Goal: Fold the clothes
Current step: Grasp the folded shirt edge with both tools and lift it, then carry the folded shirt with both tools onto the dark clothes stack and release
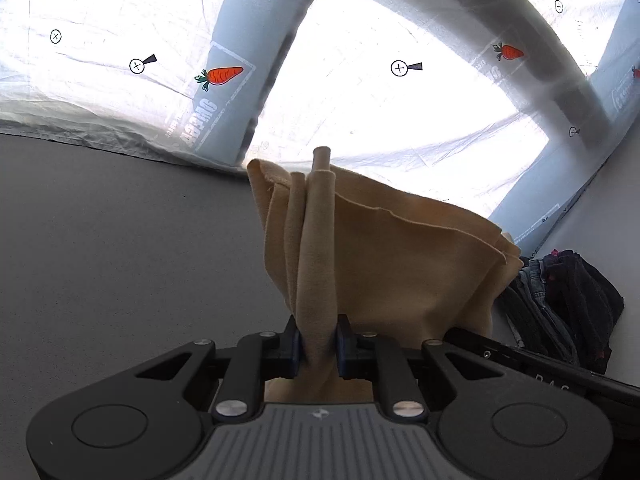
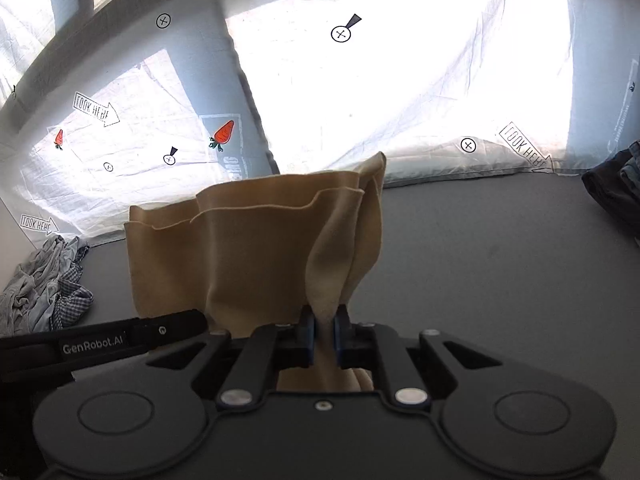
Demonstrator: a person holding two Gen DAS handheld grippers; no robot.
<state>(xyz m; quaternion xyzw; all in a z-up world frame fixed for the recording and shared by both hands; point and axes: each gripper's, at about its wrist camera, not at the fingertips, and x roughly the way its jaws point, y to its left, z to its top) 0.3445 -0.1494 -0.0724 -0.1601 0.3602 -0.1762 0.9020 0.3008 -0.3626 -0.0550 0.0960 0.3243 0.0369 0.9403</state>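
Tan knit garment (image 1: 384,248), soft and folded over on itself, is hanging in the centre of both wrist views, stretched between the two grippers above a flat dark grey table surface (image 1: 120,240). In the left wrist view, the left gripper (image 1: 319,346) is pinching a gathered bunch of the fabric between its blue-padded fingers at lower centre, jaws narrowed tightly onto the cloth, and the fabric is rising from the grip in vertical pleats with a hemmed edge running toward the right of the frame. In the right wrist view, the right gripper (image 2: 324,338) is clamping another bunched corner of the same garment at lower centre, jaws likewise drawn in on it, and the doubled hemmed edges are spreading toward the left of the frame. The black arm of the other gripper is showing at the lower left of that view, just beside the fabric.

A heap of dark clothes with denim (image 1: 560,304) is lying at the right edge of the left wrist view. A crumpled pile of grey and checked clothing (image 2: 48,284) is sitting at the lower left of the right wrist view. A translucent white sheet printed with carrots and arrows (image 2: 360,92) is glowing with backlight across the upper part of both views.
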